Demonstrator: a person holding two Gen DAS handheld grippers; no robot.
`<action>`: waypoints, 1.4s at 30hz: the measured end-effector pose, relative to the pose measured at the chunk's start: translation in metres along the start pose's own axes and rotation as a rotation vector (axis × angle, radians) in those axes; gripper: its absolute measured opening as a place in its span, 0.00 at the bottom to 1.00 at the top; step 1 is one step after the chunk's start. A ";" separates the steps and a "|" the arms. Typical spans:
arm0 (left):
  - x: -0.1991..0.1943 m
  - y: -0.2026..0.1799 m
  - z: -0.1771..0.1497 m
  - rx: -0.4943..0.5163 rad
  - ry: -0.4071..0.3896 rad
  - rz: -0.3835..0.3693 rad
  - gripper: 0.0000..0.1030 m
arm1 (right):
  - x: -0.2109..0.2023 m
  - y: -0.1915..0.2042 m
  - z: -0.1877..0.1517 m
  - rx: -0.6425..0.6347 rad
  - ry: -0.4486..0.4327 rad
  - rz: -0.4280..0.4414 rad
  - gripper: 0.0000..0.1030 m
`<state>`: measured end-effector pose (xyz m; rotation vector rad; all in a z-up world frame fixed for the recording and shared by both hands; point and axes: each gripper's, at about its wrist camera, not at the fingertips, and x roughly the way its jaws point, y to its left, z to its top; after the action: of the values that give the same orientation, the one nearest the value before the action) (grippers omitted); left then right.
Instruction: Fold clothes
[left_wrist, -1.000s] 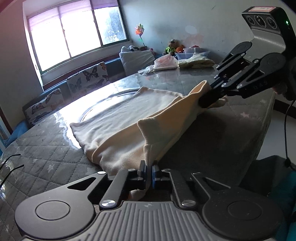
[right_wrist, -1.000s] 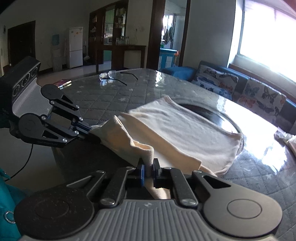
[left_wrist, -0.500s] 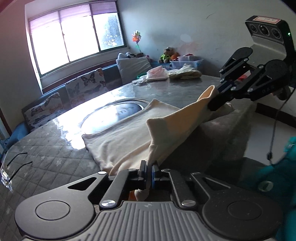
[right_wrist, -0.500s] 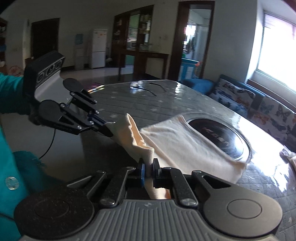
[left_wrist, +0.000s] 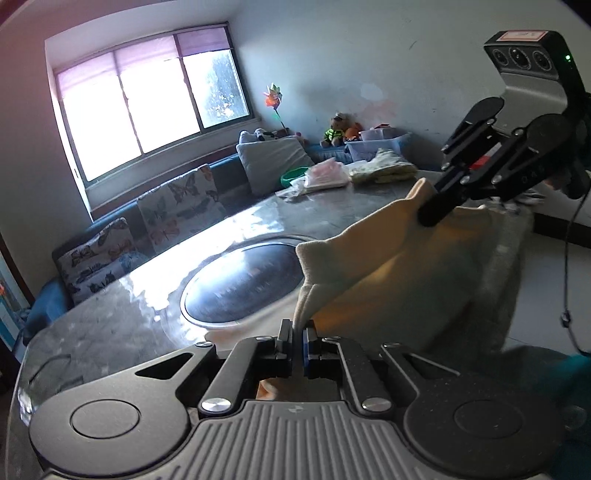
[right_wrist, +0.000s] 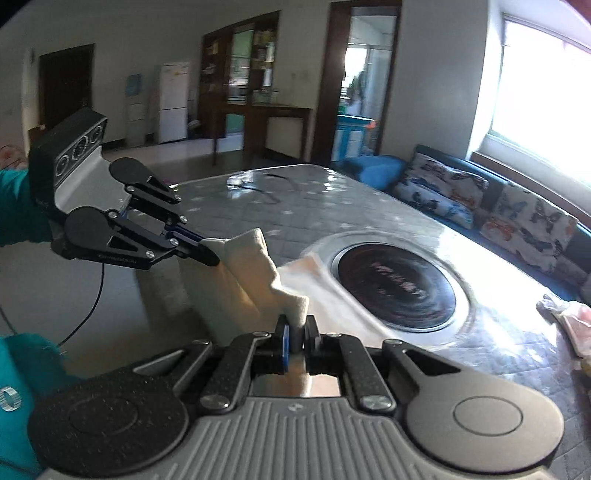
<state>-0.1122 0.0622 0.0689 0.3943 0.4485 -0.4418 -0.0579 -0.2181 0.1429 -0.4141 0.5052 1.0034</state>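
A cream garment (left_wrist: 388, 258) hangs stretched between my two grippers above the near edge of the table (left_wrist: 129, 317). My left gripper (left_wrist: 297, 332) is shut on one corner of it. My right gripper (right_wrist: 295, 328) is shut on the other corner; it also shows in the left wrist view (left_wrist: 428, 218). The left gripper shows in the right wrist view (right_wrist: 210, 254), holding the cloth (right_wrist: 255, 273) taut. Most of the garment is off the table; a little still lies near the table's edge (right_wrist: 332, 299).
A dark round inset (right_wrist: 395, 284) sits in the quilted, glass-covered table. Glasses (right_wrist: 255, 184) lie at its far end. Bags and folded clothes (left_wrist: 380, 168) lie at the other end. A sofa with butterfly cushions (left_wrist: 173, 206) runs under the window.
Both grippers have lifted and pulled the garment back off the table toward its near edge. The round inset, covered a second ago, is now bare.
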 end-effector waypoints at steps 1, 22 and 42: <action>0.010 0.004 0.003 0.002 0.002 0.002 0.06 | 0.006 -0.008 0.001 0.009 0.000 -0.011 0.06; 0.173 0.056 0.003 -0.084 0.223 0.051 0.13 | 0.152 -0.108 -0.032 0.266 0.159 -0.180 0.08; 0.175 0.058 0.000 -0.124 0.229 0.117 0.27 | 0.087 -0.127 -0.075 0.507 0.165 -0.186 0.18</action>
<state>0.0577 0.0549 -0.0014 0.3499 0.6677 -0.2539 0.0752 -0.2598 0.0445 -0.0850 0.8288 0.6338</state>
